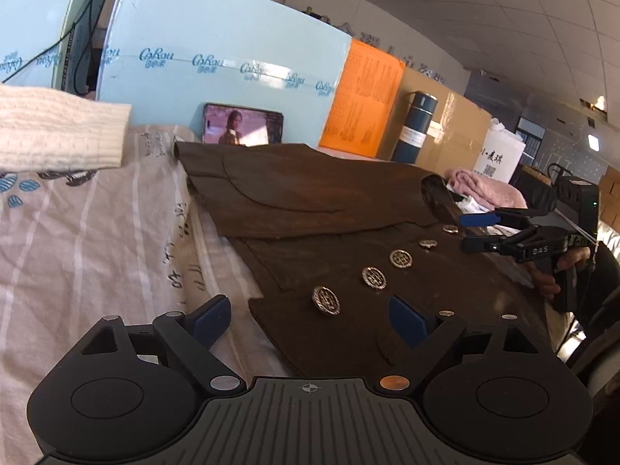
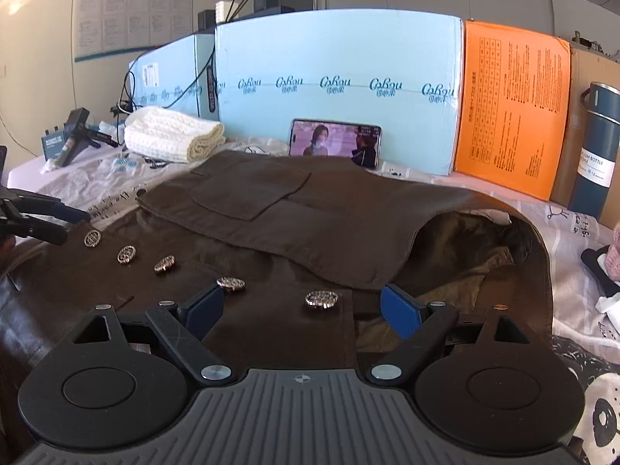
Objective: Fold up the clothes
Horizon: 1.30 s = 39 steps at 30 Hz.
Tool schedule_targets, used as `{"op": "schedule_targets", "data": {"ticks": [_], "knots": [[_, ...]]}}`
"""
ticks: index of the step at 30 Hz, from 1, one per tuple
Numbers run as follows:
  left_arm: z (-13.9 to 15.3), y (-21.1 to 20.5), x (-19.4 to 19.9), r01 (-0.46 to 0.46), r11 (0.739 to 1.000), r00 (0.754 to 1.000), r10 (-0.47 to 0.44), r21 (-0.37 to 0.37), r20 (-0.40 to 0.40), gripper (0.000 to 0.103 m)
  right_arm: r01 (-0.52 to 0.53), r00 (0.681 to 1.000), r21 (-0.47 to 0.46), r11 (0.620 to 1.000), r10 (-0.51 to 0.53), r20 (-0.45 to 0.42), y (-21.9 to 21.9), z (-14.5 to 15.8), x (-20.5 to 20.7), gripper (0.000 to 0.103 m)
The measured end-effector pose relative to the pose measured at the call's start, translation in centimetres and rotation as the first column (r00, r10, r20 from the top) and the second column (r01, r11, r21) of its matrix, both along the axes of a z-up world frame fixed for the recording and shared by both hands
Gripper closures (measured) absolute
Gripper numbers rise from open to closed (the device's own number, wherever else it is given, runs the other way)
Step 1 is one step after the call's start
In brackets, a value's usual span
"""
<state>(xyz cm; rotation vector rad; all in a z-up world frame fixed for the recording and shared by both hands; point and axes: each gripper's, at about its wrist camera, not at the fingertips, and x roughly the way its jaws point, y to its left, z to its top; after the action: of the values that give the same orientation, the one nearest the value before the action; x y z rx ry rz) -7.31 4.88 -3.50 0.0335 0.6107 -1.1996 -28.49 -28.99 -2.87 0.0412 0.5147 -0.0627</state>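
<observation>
right wrist view, left to right: left gripper point(image 2: 58, 223) at the far left edge, fingers only a little apart, tips at the brown jacket's edge just beside the end button, can't tell if it pinches cloth. folded white knit sweater point(image 2: 174, 137) behind it on the printed sheet point(image 2: 573, 232). brown jacket point(image 2: 310, 209) lies spread flat mid-desk, one front panel with a patch pocket folded over the middle, row of metal buttons point(image 2: 166, 263) running along the near panel (five show), collar opening with lining toward the right. phone point(image 2: 336, 142) stands on its side against the blue foam board point(image 2: 337, 69), screen lit. orange box point(image 2: 511, 104) next, then dark blue bottle point(image 2: 598, 151) at the right edge. right gripper point(image 2: 302, 312) low over the near jacket edge, fingers wide apart, holding nothing, one button between them. left wrist view: left gripper point(image 1: 310, 317) also spread wide over the hem, right gripper point(image 1: 474, 232) at the collar end, pink cloth point(image 1: 484, 186) behind it.
</observation>
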Motion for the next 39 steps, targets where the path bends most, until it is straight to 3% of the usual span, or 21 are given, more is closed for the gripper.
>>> {"op": "schedule_targets", "data": {"ticks": [7,9,10,11,13,17,26,31,34,36,39], "knots": [[-0.3,-0.1,-1.7,0.106,0.990,0.993,-0.110,-0.091,-0.034,0.012,0.031,0.999,0.027,0.999,-0.030,-0.025,-1.0,-0.9,-0.3,0.013],[-0.4,-0.6,-2.1,0.118,0.990,0.992,-0.121,-0.082,-0.033,0.015,0.033,0.999,0.031,0.999,-0.032,-0.030,-1.1,-1.1,-0.3,0.013],[-0.4,-0.8,-2.3,0.127,0.989,0.991,-0.129,-0.073,-0.024,0.030,0.033,0.999,0.036,0.999,-0.032,-0.031,-1.2,-1.1,-0.3,0.012],[-0.5,-1.0,-2.5,0.144,0.988,0.989,-0.144,-0.064,-0.006,0.058,0.034,0.999,0.040,0.999,-0.033,-0.032,-1.3,-1.1,-0.3,0.012],[-0.5,-1.2,-2.9,0.180,0.982,0.983,-0.178,-0.051,0.044,0.089,0.035,0.999,0.048,0.998,-0.033,-0.035,-1.4,-1.2,-0.2,0.011],[0.3,-1.6,-4.0,0.208,0.977,0.970,-0.198,-0.057,0.140,0.100,0.034,0.999,0.055,0.998,-0.032,-0.040,-1.4,-1.2,-0.1,0.010],[3.6,-3.0,-2.7,0.140,0.985,0.920,-0.093,-0.098,0.381,0.101,0.068,0.997,0.014,0.998,-0.069,0.027,-1.7,0.0,-1.0,0.009],[2.2,-5.6,-0.2,0.075,0.991,0.933,-0.109,0.111,0.342,0.099,0.139,0.989,-0.010,0.990,-0.138,0.055,-2.9,0.8,-1.8,0.009],[1.0,-6.1,0.2,0.060,0.975,0.941,-0.127,0.213,0.313,0.088,0.198,0.978,0.018,0.980,-0.199,0.070,-4.8,1.2,-2.2,0.010],[1.1,-5.7,0.2,0.039,0.979,0.939,-0.104,0.199,0.327,0.082,0.235,0.967,0.086,0.968,-0.241,0.082,-6.6,1.8,-2.0,0.010],[1.9,-5.0,0.4,-0.016,0.991,0.934,-0.031,0.130,0.356,0.055,0.277,0.948,0.215,0.937,-0.303,0.099,-9.5,2.8,-1.4,0.010]]}}
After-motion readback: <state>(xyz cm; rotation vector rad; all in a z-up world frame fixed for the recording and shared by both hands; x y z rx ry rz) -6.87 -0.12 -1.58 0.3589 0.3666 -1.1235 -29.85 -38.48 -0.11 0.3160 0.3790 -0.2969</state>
